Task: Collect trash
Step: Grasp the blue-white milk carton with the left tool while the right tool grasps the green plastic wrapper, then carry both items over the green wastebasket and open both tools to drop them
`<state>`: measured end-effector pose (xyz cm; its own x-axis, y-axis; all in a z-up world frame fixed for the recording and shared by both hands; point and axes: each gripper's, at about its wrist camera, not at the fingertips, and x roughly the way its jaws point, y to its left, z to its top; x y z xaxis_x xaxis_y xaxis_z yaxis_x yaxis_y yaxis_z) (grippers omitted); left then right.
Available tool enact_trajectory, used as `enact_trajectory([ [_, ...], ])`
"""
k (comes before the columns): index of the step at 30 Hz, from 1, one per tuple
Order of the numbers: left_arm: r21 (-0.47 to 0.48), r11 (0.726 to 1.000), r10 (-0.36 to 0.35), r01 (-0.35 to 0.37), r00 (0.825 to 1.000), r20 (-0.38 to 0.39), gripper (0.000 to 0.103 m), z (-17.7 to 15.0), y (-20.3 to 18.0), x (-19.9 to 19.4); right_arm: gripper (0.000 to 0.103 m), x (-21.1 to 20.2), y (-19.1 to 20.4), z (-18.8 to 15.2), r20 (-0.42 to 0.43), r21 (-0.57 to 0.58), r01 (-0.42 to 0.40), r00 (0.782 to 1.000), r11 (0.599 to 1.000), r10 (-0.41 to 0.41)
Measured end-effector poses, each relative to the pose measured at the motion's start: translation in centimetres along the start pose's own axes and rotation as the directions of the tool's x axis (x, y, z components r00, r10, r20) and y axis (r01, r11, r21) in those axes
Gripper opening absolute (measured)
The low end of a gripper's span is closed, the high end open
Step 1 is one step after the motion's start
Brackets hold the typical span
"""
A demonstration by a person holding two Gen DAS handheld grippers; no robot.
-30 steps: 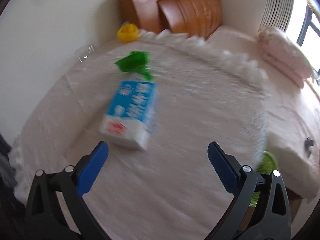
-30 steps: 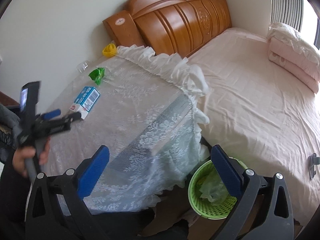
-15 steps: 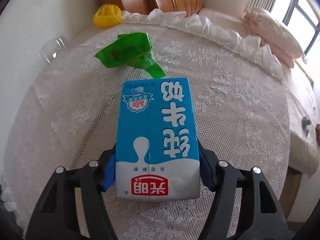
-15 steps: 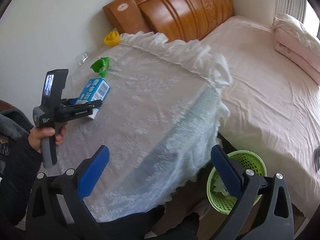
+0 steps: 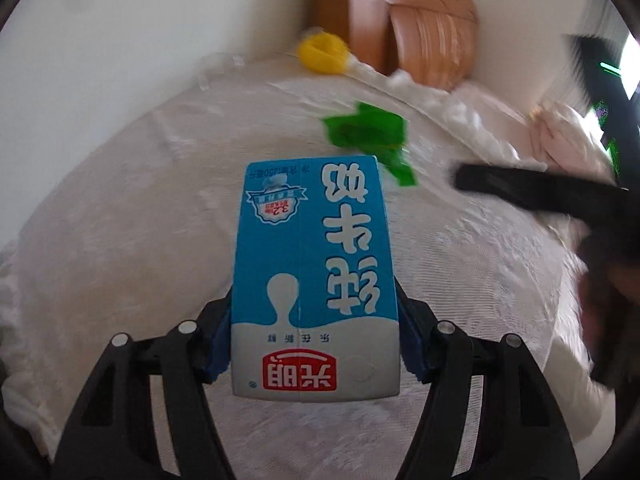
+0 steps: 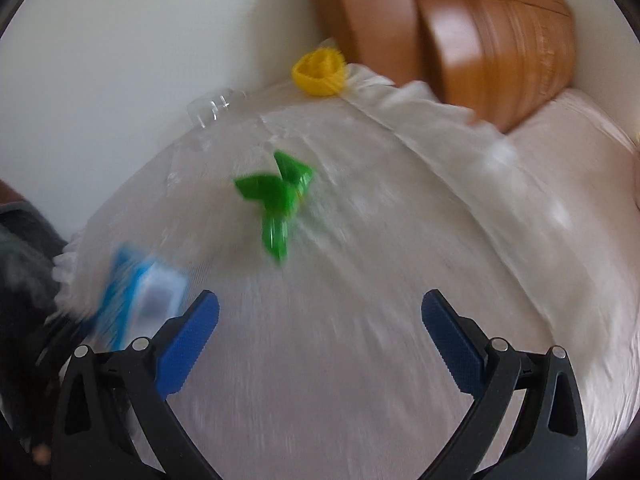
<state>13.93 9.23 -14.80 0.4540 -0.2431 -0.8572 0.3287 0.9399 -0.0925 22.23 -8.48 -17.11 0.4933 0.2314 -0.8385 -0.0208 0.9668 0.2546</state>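
My left gripper [image 5: 316, 340] is shut on a blue and white milk carton [image 5: 312, 272] and holds it over the lace-covered table [image 5: 120, 240]. The carton shows blurred at the left of the right wrist view [image 6: 140, 296]. A crumpled green wrapper [image 6: 280, 200] lies on the table ahead of my right gripper [image 6: 320, 320], which is open and empty above the lace. The wrapper also shows beyond the carton in the left wrist view [image 5: 368, 136]. A yellow crumpled piece [image 6: 320, 70] and a clear plastic cup [image 6: 212, 108] lie at the table's far edge by the wall.
A wooden headboard [image 6: 480, 32] and a bed with pink sheets [image 6: 580, 152] stand to the right of the table. The white wall [image 6: 140, 40] runs behind it. The right gripper's dark body [image 5: 560, 200] shows at the right of the left wrist view.
My left gripper has closed on the milk carton and holds it off the table. My right gripper has swung from the green basket side over the table toward the green wrapper.
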Motion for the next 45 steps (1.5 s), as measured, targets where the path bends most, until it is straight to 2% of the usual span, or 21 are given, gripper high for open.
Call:
enact_trajectory([
  [1,-0.014,1.000,0.018,-0.018,1.000,0.008,0.064,-0.2,0.7,-0.4,0.099,1.5,0.4,1.1,-0.011,-0.006,0.002,1.000,1.000,-0.002],
  [4,-0.035,0.999,0.037,-0.036,0.999,0.011,0.064,-0.4,2.2,-1.0,0.081,4.2,1.7,3.0,-0.047,-0.038,0.009,0.999,0.999,-0.011],
  [6,-0.055,0.997,0.051,-0.050,0.999,0.019,0.064,-0.6,3.2,-1.4,0.052,5.1,2.7,3.3,-0.063,-0.087,0.034,0.997,0.996,-0.040],
  [8,-0.078,0.996,0.054,-0.052,0.998,0.023,0.064,-0.6,3.9,-1.7,0.034,5.3,3.4,3.1,-0.058,-0.125,0.049,0.997,0.991,-0.057],
  [13,-0.084,0.995,0.059,-0.056,0.997,0.041,0.064,-0.6,3.6,-2.7,0.033,2.3,2.8,1.6,-0.002,-0.127,0.044,0.999,0.991,-0.045],
  [16,-0.054,0.998,0.036,-0.033,0.998,0.060,0.064,-0.9,1.9,-3.9,0.033,-1.2,1.4,-0.5,0.036,-0.104,0.026,0.999,0.994,-0.022],
  [19,-0.003,1.000,-0.003,0.003,0.997,0.072,0.064,-1.4,-1.0,-5.0,0.034,-5.5,-0.5,-4.1,0.072,-0.051,0.003,0.997,0.999,0.001],
  [21,0.033,0.999,-0.039,0.037,0.997,0.072,0.064,-1.8,-3.0,-5.5,0.034,-8.9,-2.5,-7.6,0.090,-0.002,0.000,0.996,1.000,0.000],
  [23,0.078,0.994,-0.082,0.077,0.994,0.066,0.064,-2.7,-5.7,-6.1,0.034,-11.1,-3.9,-10.2,0.092,0.043,0.014,0.996,0.999,-0.018],
  [27,0.148,0.974,-0.179,0.172,0.983,0.036,0.064,-4.9,-10.9,-7.0,0.034,-16.3,-8.1,-18.8,0.066,0.167,0.073,0.994,0.983,-0.086],
  [31,0.259,0.930,-0.264,0.259,0.964,-0.019,0.064,-7.2,-16.7,-7.8,0.034,-21.1,-12.3,-26.9,0.047,0.296,0.138,0.986,0.945,-0.159],
  [36,0.398,0.849,-0.335,0.347,0.937,-0.101,0.064,-9.4,-24.1,-8.2,0.034,-25.3,-16.7,-33.8,0.026,0.430,0.207,0.970,0.879,-0.241],
  [41,0.499,0.776,-0.372,0.386,0.919,-0.132,0.064,-11.2,-30.5,-8.7,0.034,-27.8,-20.6,-37.2,0.073,0.536,0.201,0.957,0.820,-0.282],
  [45,0.555,0.730,-0.385,0.399,0.911,-0.150,0.064,-12.5,-34.7,-8.8,0.034,-29.3,-22.0,-38.1,0.102,0.552,0.203,0.946,0.809,-0.307],
])
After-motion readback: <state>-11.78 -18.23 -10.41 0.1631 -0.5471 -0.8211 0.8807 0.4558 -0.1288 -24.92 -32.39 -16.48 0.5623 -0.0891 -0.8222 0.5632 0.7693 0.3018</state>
